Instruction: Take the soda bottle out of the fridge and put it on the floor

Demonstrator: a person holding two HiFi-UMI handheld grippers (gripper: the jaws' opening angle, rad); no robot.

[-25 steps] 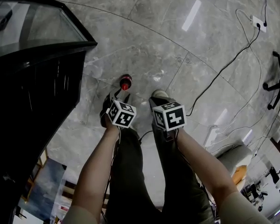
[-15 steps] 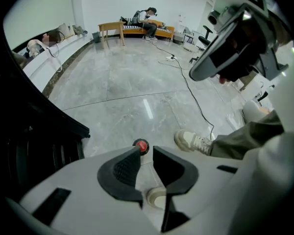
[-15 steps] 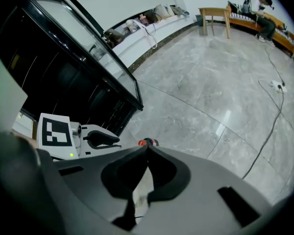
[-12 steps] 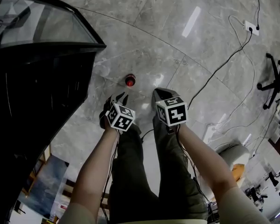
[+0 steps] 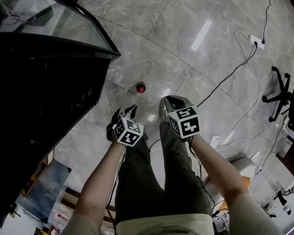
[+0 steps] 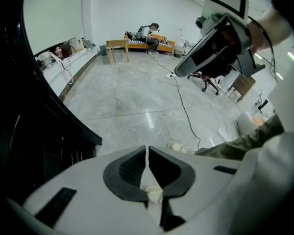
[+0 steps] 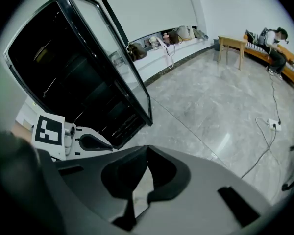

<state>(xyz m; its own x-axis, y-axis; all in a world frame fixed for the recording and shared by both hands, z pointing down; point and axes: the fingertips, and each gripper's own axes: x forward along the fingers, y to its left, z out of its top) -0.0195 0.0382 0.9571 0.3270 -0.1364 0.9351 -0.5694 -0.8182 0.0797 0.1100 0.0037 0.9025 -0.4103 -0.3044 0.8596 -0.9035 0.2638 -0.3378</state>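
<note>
Soda bottle [image 5: 140,87]: stands on the floor [image 5: 186,43], red cap up, near the open fridge [image 5: 39,97].
Left gripper [image 5: 127,112]: forearm reaching down, short of the bottle; jaws closing to a slit, nothing between.
Right gripper [image 5: 172,102]: alongside, forearm down; jaws together, empty.

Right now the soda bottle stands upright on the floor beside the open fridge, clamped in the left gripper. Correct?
No. The soda bottle stands upright on the floor beside the open fridge, but the left gripper is clear of it: the head view shows a gap between them, and the left gripper view shows its jaws closing on nothing.
</note>
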